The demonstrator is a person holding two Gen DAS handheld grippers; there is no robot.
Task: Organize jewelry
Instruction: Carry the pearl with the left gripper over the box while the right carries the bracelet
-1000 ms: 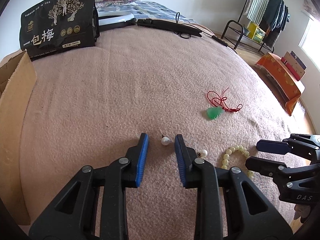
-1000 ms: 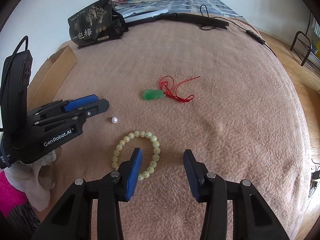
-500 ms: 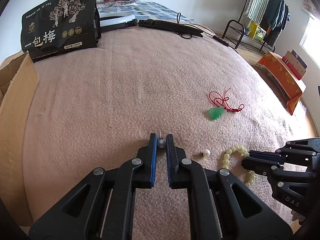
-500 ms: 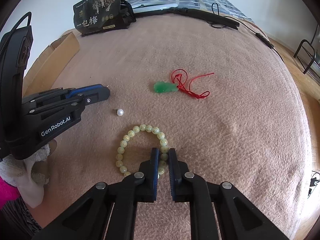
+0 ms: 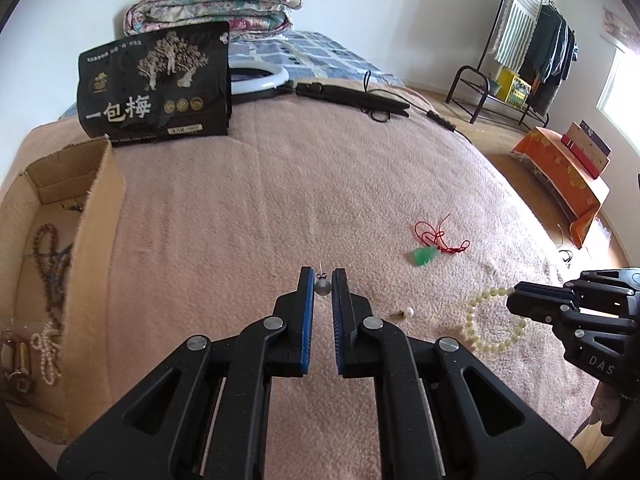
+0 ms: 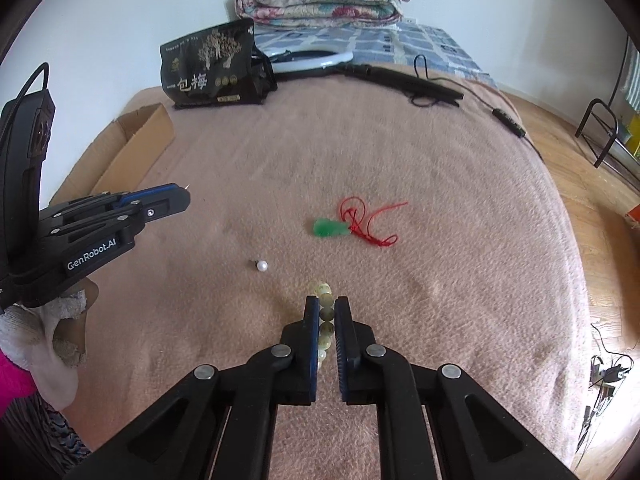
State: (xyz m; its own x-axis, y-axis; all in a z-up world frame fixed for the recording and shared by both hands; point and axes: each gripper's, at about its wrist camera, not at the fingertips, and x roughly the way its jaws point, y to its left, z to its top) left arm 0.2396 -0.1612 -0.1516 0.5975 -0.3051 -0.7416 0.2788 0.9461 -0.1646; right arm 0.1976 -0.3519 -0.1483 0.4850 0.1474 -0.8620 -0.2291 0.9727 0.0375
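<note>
My left gripper [image 5: 322,280] is shut on a pearl stud earring [image 5: 322,287], lifted off the pink blanket [image 5: 280,184]. A second pearl earring [image 5: 408,312] lies on the blanket just to its right, also seen as a white pearl [image 6: 261,266] in the right wrist view. My right gripper [image 6: 325,308] is shut on a pale bead bracelet [image 6: 325,312], which hangs from its pads [image 5: 520,294] as a loop [image 5: 476,320]. A green pendant on red cord [image 5: 425,255] lies farther out. The left gripper [image 6: 176,200] appears at the left of the right wrist view.
An open cardboard box [image 5: 92,248] at the left holds bead strands and a pearl string. At the back stand a black snack bag [image 5: 156,88], a ring light [image 5: 260,76], a black folded stand with cable [image 5: 360,96] and folded quilts [image 5: 212,4]. The bed edge falls off at right.
Both grippers closed from open, the left on the pearl earring and the right on the bead bracelet. Both then rose, lifting their pieces off the blanket.
</note>
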